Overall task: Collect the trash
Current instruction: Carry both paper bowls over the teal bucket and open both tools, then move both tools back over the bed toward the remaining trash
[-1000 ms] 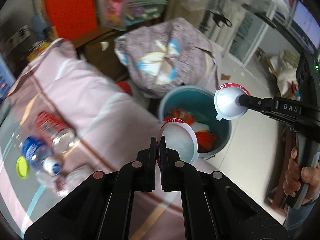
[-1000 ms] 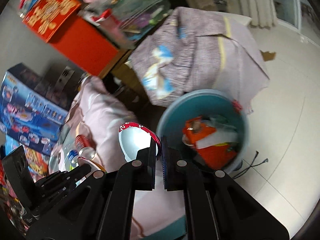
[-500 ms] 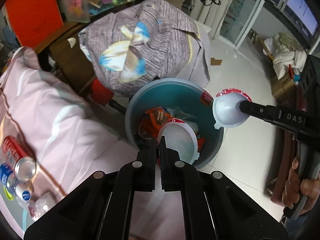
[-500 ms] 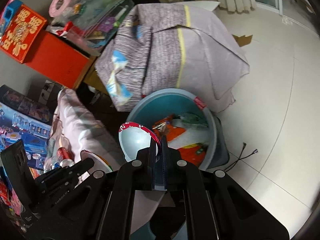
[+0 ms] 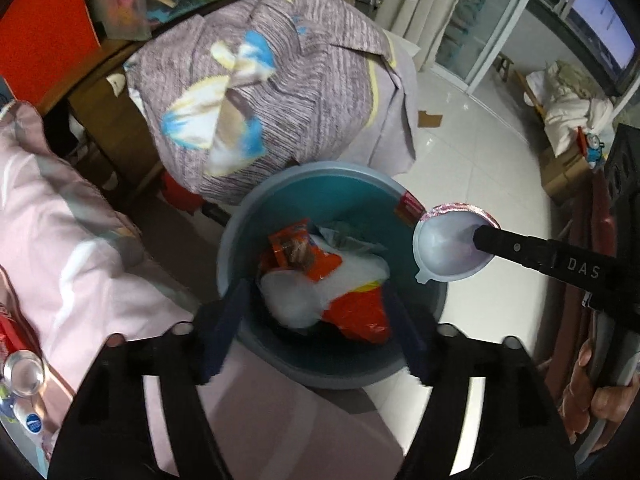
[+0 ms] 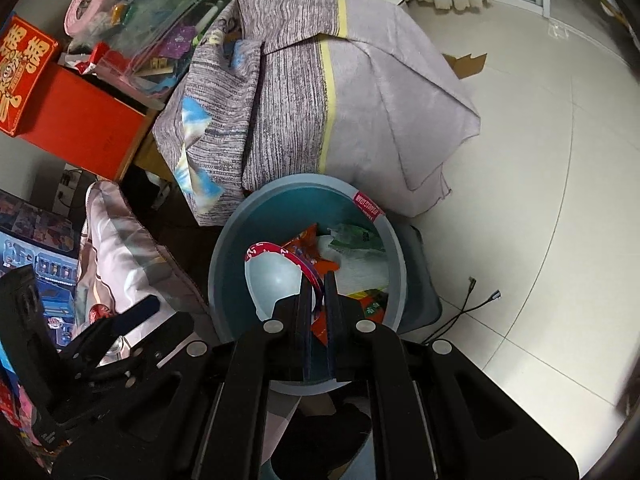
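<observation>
at the centre of both views sits the bin (image 5: 320, 184), a round teal plastic tub with a pale rim, already holding crinkly orange wrappers (image 5: 352, 308) and soft white paper. upper left of it a striped grey cloth (image 5: 280, 80) drapes a boxy shape, and a pink quilt (image 5: 80, 248) fills the left edge, where a can (image 5: 22, 376) lies at lower left.

the left gripper (image 5: 320, 332) points down over the bin mouth, its jaws opening with nothing pinched between them; a blurred white shape below may be its cup dropping (too smeared to say).

the right gripper (image 6: 316, 292) is clenched on the red-banded rim of a thin white cup (image 6: 276, 276), hollow side facing the lens. that cup hangs above the bin's right edge in the left view, so letting go looks like the next step, and a nudge inward seems wise.
</observation>
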Tool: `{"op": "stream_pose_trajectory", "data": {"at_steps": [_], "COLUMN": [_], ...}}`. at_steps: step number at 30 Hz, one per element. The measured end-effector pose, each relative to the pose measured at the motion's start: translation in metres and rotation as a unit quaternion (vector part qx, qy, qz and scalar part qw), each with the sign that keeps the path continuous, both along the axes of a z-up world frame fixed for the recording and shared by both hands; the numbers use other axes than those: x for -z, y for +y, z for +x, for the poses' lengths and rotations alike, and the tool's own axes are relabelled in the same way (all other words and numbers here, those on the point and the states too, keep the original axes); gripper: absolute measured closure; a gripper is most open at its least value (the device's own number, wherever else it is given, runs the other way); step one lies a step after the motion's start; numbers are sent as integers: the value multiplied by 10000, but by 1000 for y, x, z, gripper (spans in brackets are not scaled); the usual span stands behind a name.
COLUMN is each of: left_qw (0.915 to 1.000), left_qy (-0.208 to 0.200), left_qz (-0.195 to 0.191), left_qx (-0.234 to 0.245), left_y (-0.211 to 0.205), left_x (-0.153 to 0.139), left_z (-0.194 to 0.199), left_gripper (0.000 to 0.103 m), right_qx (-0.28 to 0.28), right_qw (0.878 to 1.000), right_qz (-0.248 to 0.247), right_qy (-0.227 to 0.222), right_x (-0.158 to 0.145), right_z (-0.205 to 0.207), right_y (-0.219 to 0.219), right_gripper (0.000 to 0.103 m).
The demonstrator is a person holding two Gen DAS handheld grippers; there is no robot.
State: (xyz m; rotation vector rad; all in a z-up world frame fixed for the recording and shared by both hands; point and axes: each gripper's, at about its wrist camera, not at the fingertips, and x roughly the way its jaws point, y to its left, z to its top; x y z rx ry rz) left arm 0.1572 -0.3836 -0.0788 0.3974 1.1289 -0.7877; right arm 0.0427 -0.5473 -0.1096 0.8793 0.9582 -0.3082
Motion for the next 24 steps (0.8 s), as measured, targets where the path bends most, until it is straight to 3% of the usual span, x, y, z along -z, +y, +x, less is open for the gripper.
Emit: {"op": "stream_pose_trajectory", "data": {"at_steps": [2,5,7,8,9,17,24], "left_qw": [10000,9999,9998,9997,9996,9991,9984], "left_qy": [3,-10,1,19,37,144,222], "left_qz": [-4,-49,-73,-107,-127,-232,-318], "left_qx": [-32,-128,-186,-211,-234,-329,-421], "left_y": [6,19,27,32,37,64,90], "left_x": [-2,-7,-9,-10,-12,-16,-20], "left_z": [2,3,3,3,3,-3,-11], "left_gripper": [18,12,9,9,9,7,6], "right_qx": [-31,-110,-172,-186,-183,-212,-277], "right_qw": [10000,9999,9998,9998,9998,9995,9982], "right_qz": [2,-34,-67,-60,-89,-112,-232], "right_qy": [13,18,26,16,11,208,488], "right_x": [0,-2,-3,-4,-5,-9,-13], "right_z": [4,10,13,14,15,17,16], "right_y": [3,8,12,14,16,30,53], "right_gripper": [95,92,69,42,37,21,18]}}
